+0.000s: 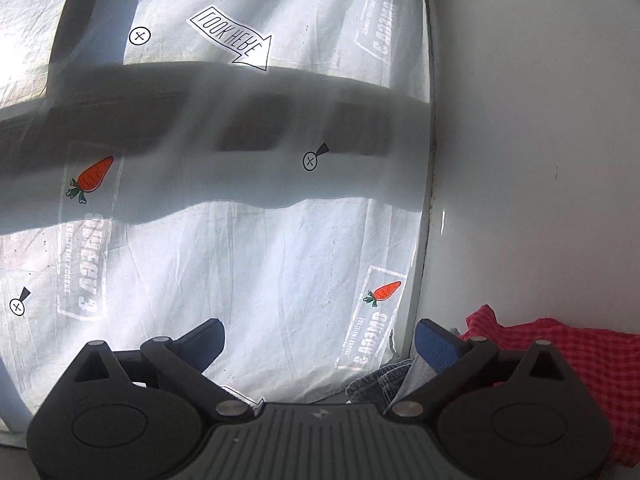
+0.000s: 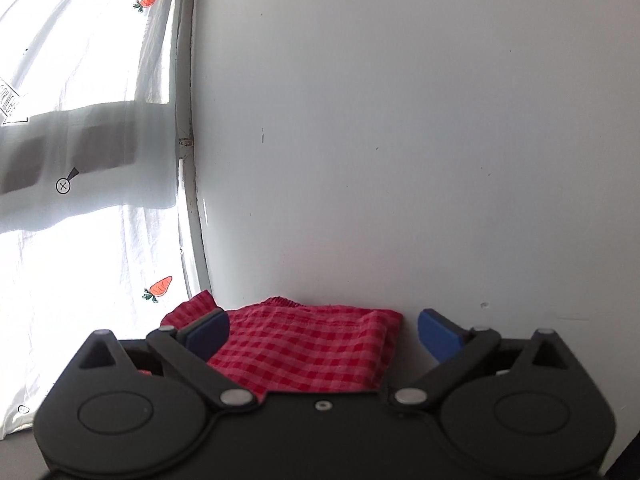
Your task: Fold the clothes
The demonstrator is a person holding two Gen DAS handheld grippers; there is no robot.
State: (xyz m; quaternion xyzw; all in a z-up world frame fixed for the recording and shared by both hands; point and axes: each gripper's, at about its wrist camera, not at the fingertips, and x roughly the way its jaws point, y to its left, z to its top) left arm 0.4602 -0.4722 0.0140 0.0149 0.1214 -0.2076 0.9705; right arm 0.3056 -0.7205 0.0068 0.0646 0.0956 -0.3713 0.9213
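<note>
Red checked cloth [image 2: 308,344] lies folded against the wall — right tongs [image 2: 324,334] and left tongs [image 1: 320,346] gape wide, empty.

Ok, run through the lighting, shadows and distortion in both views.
Left wrist view: backlit carrot-print curtain crossed by a broad dark shadow band, straight wall edge bowed by the fisheye. Right wrist view: curtain blown out to white, red checked cloth evenly lit against the white wall.

A red checked cloth [image 2: 312,344] lies bunched against the white wall [image 2: 400,140], blue-grey garment [image 1: 376,384] just beside it; supporting surface hidden.
</note>
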